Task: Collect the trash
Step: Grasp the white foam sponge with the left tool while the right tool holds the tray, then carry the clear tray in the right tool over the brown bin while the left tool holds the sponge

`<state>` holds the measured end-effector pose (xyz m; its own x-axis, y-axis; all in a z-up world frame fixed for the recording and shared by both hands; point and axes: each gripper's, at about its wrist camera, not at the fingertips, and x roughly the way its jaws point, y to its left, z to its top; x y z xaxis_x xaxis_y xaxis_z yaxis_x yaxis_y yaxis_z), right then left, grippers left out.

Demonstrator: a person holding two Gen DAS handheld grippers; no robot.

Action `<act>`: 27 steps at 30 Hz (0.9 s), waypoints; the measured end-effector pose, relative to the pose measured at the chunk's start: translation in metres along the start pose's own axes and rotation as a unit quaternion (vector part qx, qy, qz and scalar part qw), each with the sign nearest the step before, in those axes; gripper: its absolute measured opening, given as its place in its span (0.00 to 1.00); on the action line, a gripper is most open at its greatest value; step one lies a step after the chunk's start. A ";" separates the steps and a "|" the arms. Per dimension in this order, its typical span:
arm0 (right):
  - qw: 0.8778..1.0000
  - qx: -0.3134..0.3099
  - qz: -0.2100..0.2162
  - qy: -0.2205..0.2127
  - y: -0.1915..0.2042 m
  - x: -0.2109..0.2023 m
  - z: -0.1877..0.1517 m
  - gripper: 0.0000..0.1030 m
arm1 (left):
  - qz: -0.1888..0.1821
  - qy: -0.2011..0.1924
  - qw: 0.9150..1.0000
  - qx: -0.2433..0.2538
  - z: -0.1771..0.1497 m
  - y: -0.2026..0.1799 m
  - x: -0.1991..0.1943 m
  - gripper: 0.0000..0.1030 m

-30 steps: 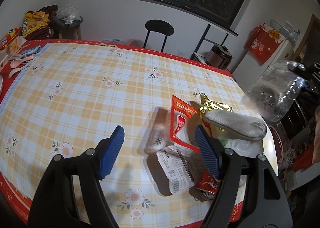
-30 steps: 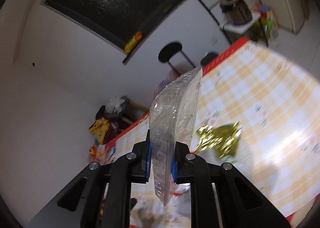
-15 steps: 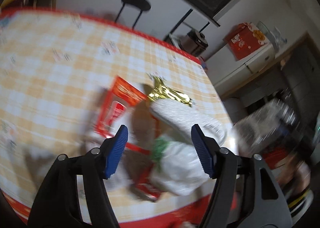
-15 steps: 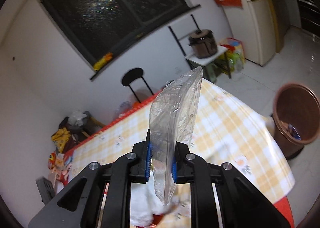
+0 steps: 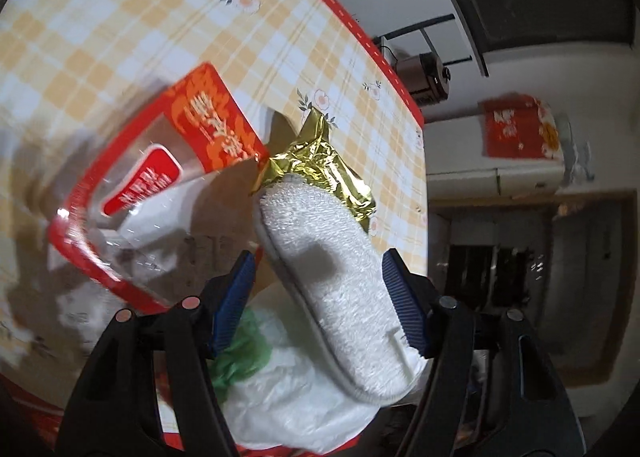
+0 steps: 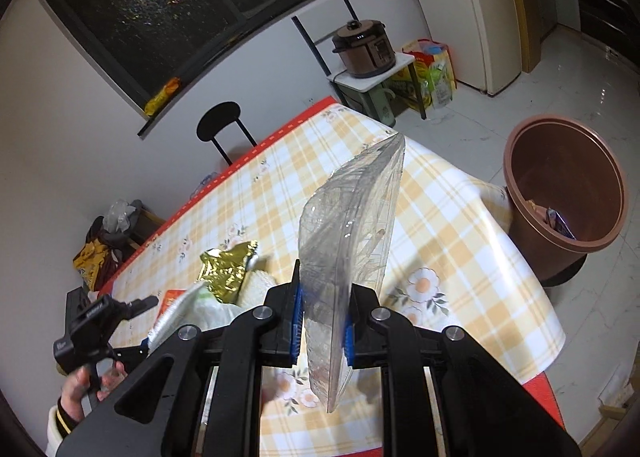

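Observation:
My left gripper [image 5: 320, 297] is open, its blue pads on either side of a white fuzzy insole [image 5: 332, 281] that lies on a trash pile at the table's edge. A gold foil wrapper [image 5: 316, 169] lies at the insole's far end, a red and clear packet [image 5: 160, 177] to its left, and a white plastic bag [image 5: 296, 389] below. My right gripper [image 6: 322, 327] is shut on a clear plastic tray [image 6: 352, 229] and holds it upright above the table. A brown trash bin [image 6: 564, 193] stands on the floor at the right, with some trash inside.
The table has a yellow checked cloth [image 6: 440, 217] with a red border. A black chair [image 6: 220, 125] stands at the far side. A pressure cooker [image 6: 364, 49] sits on a small stand by the wall. The left gripper's handle [image 6: 96, 321] shows in the right wrist view.
My left gripper has moved right and down over the trash pile, so the insole now lies between its open pads. My right gripper has turned towards the bin, still holding the tray.

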<state>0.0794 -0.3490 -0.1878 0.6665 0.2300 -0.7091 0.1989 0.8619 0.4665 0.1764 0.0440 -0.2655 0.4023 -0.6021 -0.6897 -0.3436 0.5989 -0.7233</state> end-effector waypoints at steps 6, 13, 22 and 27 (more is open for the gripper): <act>1.000 0.002 -0.007 0.006 -0.010 -0.002 0.003 0.16 | -0.011 0.007 0.999 -0.033 0.003 0.004 0.017 0.64; 1.000 0.004 -0.010 0.005 -0.016 -0.010 0.003 0.16 | -0.016 0.011 0.999 -0.046 0.001 0.007 0.030 0.38; 1.000 0.012 -0.006 0.001 -0.021 -0.017 0.000 0.16 | -0.051 -0.026 0.998 0.012 -0.005 -0.020 -0.001 0.24; 1.000 0.007 0.002 0.000 -0.018 -0.020 0.000 0.16 | -0.059 -0.059 0.994 0.069 -0.012 -0.044 -0.031 0.22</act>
<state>0.0623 -0.3693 -0.1822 0.6665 0.2332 -0.7081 0.2069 0.8547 0.4761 0.1687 0.0299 -0.2130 0.5319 -0.6121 -0.5851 -0.1721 0.5984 -0.7825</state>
